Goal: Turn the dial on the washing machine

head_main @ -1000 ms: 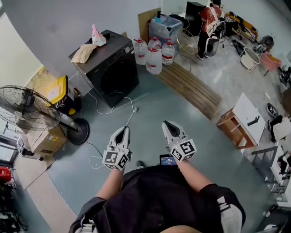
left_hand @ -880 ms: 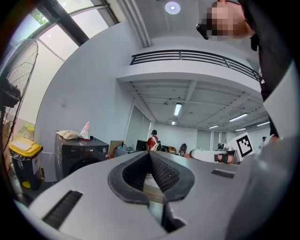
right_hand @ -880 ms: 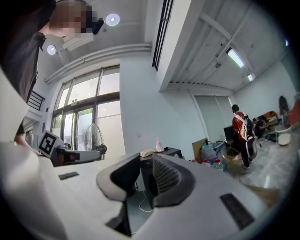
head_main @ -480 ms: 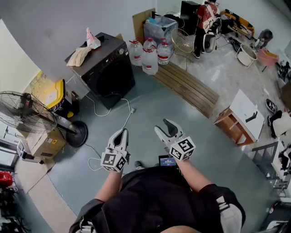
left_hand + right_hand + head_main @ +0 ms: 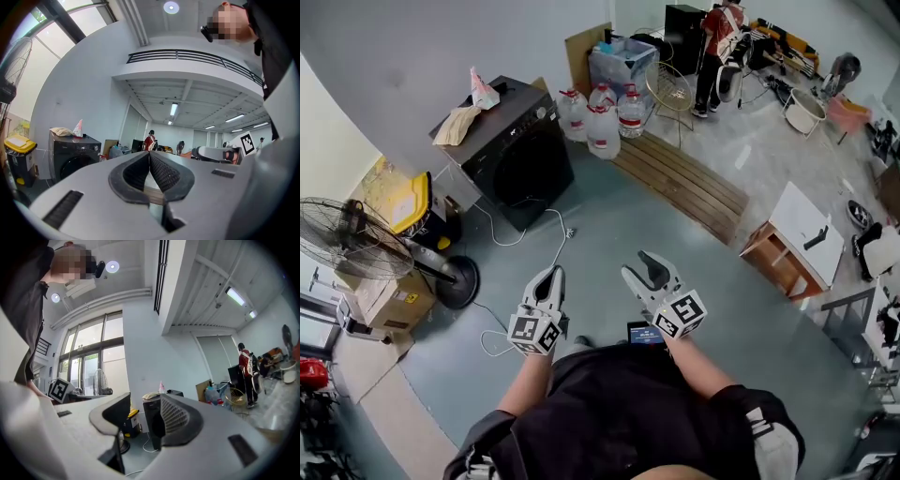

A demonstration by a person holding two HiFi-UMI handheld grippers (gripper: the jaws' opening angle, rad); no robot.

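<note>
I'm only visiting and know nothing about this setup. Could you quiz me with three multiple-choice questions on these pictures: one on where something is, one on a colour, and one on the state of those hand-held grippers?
1. Where does the crumpled cloth lie?
A. on top of the washing machine
B. on the floor fan
C. on the wooden table

2. What colour is the washing machine?
A. white
B. black
C. yellow

3. Which hand's gripper has its jaws apart?
A. left
B. right
C. neither

Answers:
1 A: the head view shows it on the machine's top, beside a pink-and-white packet.
2 B: its front and top are black.
3 B: the right gripper has its jaws apart. They have just been opening and nothing is between them. The left gripper has its jaws together.
</note>
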